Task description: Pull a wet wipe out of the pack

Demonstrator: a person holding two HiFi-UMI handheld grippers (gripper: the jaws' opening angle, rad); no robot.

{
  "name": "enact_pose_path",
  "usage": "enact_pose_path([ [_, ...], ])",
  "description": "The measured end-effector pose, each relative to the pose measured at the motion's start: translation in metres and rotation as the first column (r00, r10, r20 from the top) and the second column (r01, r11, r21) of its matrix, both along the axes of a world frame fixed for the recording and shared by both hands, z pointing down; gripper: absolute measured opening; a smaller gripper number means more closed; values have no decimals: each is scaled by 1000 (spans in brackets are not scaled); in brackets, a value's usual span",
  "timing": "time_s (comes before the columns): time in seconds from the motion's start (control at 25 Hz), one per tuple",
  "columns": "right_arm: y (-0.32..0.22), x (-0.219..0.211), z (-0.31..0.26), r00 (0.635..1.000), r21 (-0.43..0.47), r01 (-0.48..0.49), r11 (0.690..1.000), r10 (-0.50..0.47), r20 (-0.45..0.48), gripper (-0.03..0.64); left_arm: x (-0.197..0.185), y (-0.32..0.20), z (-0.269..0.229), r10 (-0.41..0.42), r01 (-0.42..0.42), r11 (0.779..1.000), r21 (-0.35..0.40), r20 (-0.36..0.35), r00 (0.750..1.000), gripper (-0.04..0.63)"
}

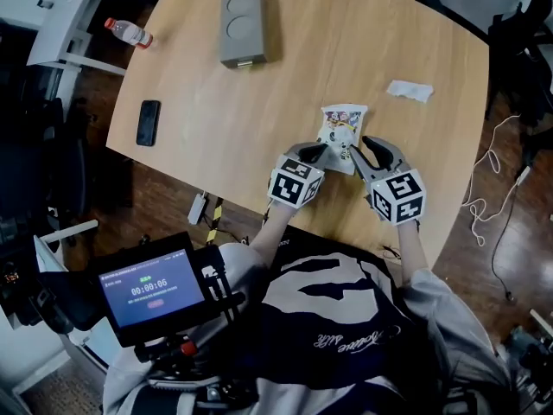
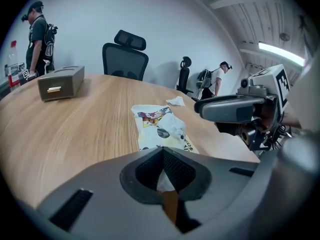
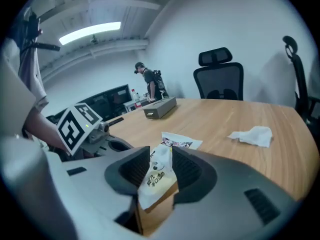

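Note:
The wet wipe pack (image 1: pixel 343 124), white with a cartoon print, lies flat on the wooden table (image 1: pixel 285 102) just ahead of both grippers. My left gripper (image 1: pixel 318 151) is at the pack's near left corner. In the left gripper view its tips (image 2: pixel 162 151) meet, and the pack (image 2: pixel 160 126) lies right behind them with a white fold raised at its middle. My right gripper (image 1: pixel 365 145) is at the near right end. There its jaws (image 3: pixel 161 154) stand apart, and the pack's printed near end (image 3: pixel 159 176) rises between the pads.
A crumpled white wipe (image 1: pixel 409 91) lies on the table to the far right. A grey box (image 1: pixel 243 26), a black phone (image 1: pixel 149 122) and a bottle (image 1: pixel 128 32) sit farther off to the left. Office chairs and standing people are beyond the table.

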State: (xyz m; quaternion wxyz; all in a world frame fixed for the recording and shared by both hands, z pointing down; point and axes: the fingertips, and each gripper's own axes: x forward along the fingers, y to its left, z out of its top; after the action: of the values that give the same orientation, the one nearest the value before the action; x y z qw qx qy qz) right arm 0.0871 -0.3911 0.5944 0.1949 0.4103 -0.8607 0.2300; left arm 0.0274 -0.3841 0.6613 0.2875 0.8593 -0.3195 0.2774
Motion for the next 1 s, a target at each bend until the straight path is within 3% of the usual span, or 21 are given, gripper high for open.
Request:
enact_pose_path([
  [0.16, -19, -18, 17, 993, 9, 72, 997, -71, -91, 128, -1, 0, 1, -3, 3, 1000, 19, 17, 1000, 3],
  [0.44, -31, -28, 43, 991, -47, 53, 997, -59, -123, 150, -1, -2, 3, -9, 7, 999, 50, 37, 999, 3],
  [0.52, -28, -29, 43, 991, -48, 47, 998, -53, -126, 100, -2, -2, 3, -8, 6, 999, 52, 38, 999, 3],
  [0.64, -21, -33, 38, 994, -50, 41, 998, -46, -95, 16, -3, -3, 4, -10, 7, 998, 55, 42, 999, 3],
  [1.0, 5, -25, 9, 997, -66, -27, 997, 32, 75, 9, 0, -4, 7, -11, 8, 998, 56, 43, 999, 3],
])
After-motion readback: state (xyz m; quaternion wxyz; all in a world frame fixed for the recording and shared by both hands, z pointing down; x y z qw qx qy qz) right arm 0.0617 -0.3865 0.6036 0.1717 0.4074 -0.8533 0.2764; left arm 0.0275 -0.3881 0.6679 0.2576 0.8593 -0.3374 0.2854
